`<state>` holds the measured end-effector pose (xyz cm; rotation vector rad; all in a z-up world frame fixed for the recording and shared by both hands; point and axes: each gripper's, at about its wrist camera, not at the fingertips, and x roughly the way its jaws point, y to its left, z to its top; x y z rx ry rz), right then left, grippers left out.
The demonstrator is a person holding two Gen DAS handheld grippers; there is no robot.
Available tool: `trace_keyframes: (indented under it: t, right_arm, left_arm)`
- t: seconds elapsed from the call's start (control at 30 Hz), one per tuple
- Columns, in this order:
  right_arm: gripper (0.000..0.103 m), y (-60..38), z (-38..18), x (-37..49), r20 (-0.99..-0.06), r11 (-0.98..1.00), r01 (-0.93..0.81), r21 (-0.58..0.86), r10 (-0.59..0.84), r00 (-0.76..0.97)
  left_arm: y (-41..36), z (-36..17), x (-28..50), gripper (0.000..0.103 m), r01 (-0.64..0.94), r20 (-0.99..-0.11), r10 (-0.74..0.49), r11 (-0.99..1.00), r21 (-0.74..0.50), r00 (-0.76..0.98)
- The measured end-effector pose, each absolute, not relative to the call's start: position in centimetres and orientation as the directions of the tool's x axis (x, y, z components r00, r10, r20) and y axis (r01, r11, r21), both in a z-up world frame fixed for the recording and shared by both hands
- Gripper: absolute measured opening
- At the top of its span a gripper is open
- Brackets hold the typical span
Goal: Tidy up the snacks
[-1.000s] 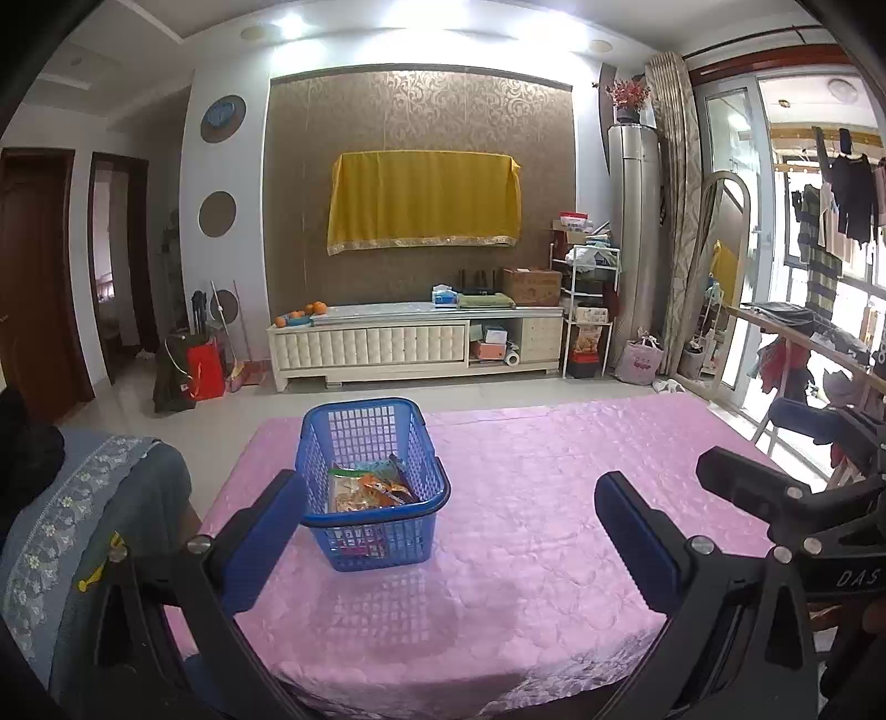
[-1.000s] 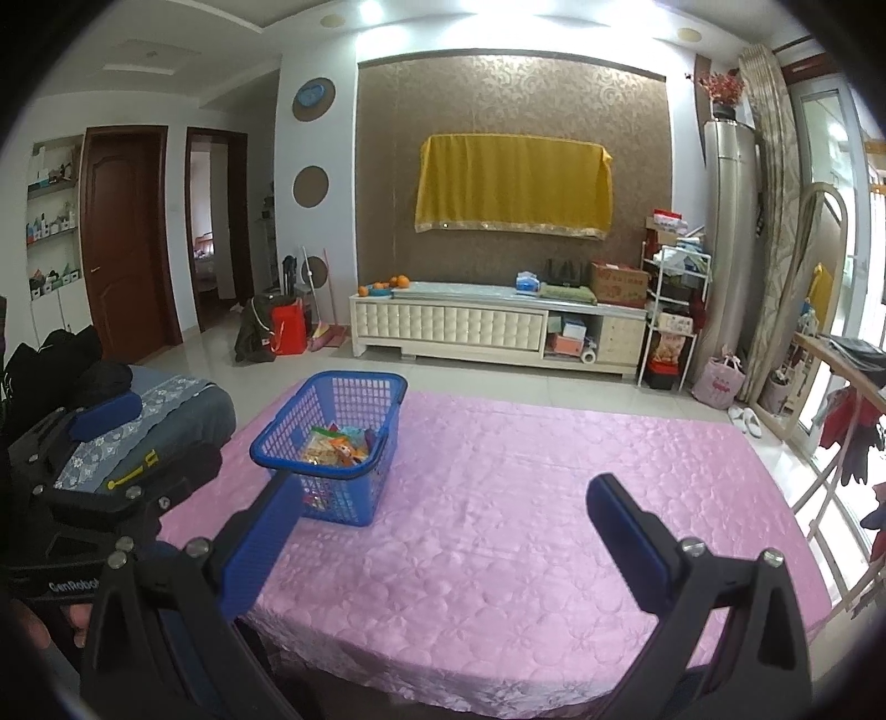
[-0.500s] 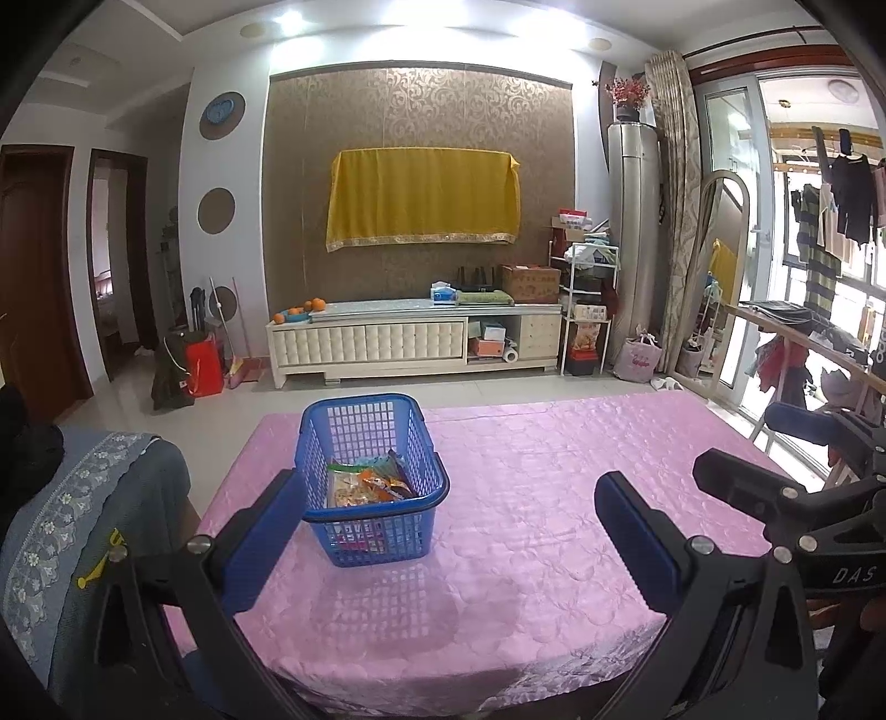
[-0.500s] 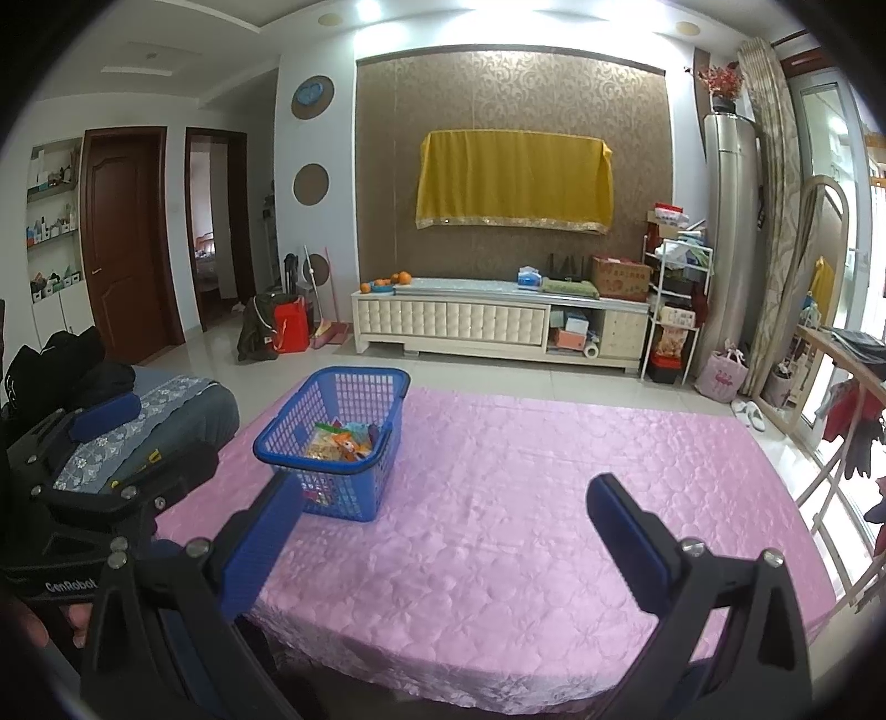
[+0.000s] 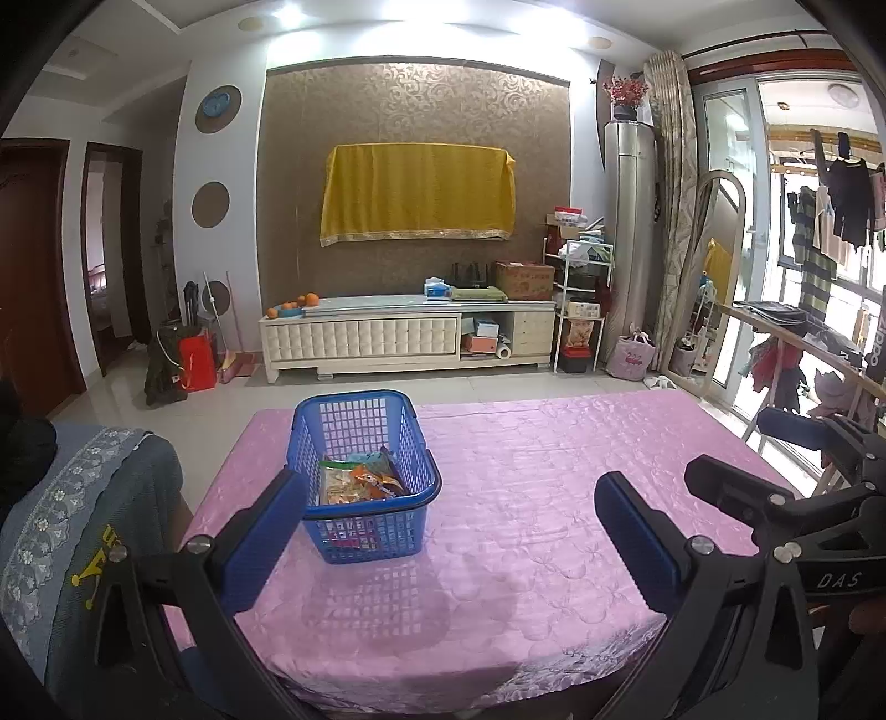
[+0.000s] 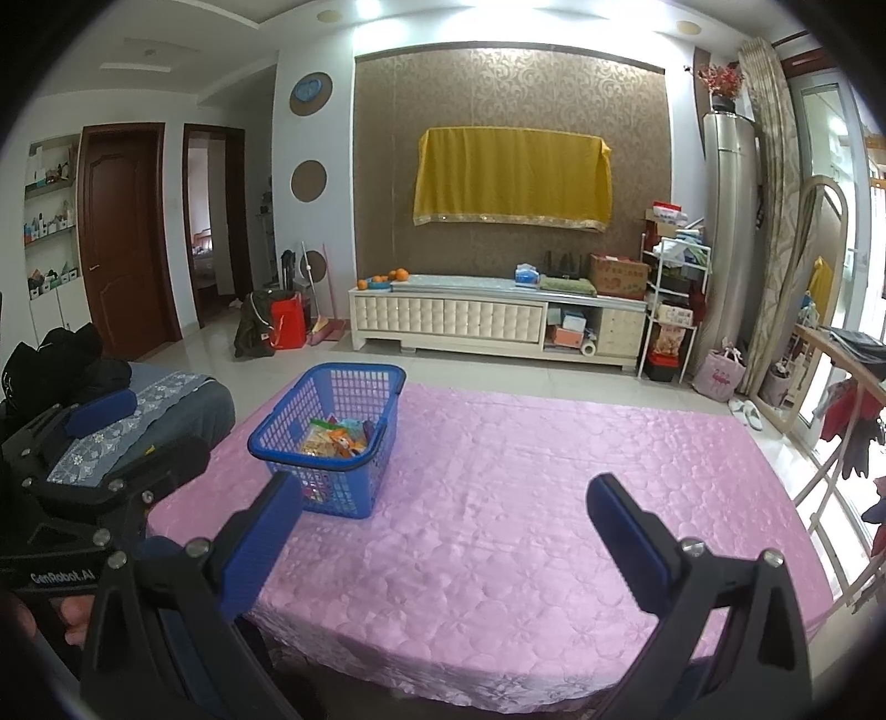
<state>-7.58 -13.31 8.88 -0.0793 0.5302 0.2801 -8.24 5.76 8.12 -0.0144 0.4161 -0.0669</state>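
While empty, basket [image 5: 362, 471] beyond left hand-held gripper [image 5: 448, 531]

**Bright room, blown-out ceiling, heavy fisheye bend**

Recessed ceiling spotlights [image 5: 288, 11] are flaring white and washing out the top of the patterned brown wall panel [image 6: 509, 94]. Daylight is pouring in through the glass balcony door [image 5: 736, 232], overexposing the panes on the right. The shiny pink quilted tablecloth [image 5: 526, 498] is catching soft sheen, and the blue plastic mesh basket [image 5: 362, 471] is throwing a faint gridded shadow toward the camera. Both views are staying sharp in the centre, while straight lines are bowing and black vignetting is closing in at the corners.
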Motion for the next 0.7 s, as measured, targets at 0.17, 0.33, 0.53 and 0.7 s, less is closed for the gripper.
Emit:
trace_keyframes:
  t: [0.17,0.33,0.53,0.7]
  right_arm:
    - [0.103,-13.36,8.93,-7.54,-0.509,0.958,-0.285,-0.002,0.244,0.825]
    - [0.103,-13.46,8.86,-7.54,-0.510,0.958,-0.285,-0.003,0.244,0.825]
    - [0.103,-13.46,8.91,-7.53,-0.510,0.958,-0.286,-0.002,0.245,0.825]
    - [0.103,-13.44,8.96,-7.52,-0.509,0.957,-0.289,-0.005,0.247,0.825]
  left_arm:
    - [5.60,8.14,-8.33,0.103,0.064,-0.405,-0.068,0.998,-0.025,0.912]
    - [5.57,8.10,-8.23,0.103,0.061,-0.412,-0.066,0.998,-0.026,0.909]
    - [5.42,8.18,-8.07,0.103,0.056,-0.414,-0.058,0.998,-0.018,0.908]
    - [5.48,8.18,-8.09,0.103,0.057,-0.418,-0.060,0.998,-0.020,0.906]
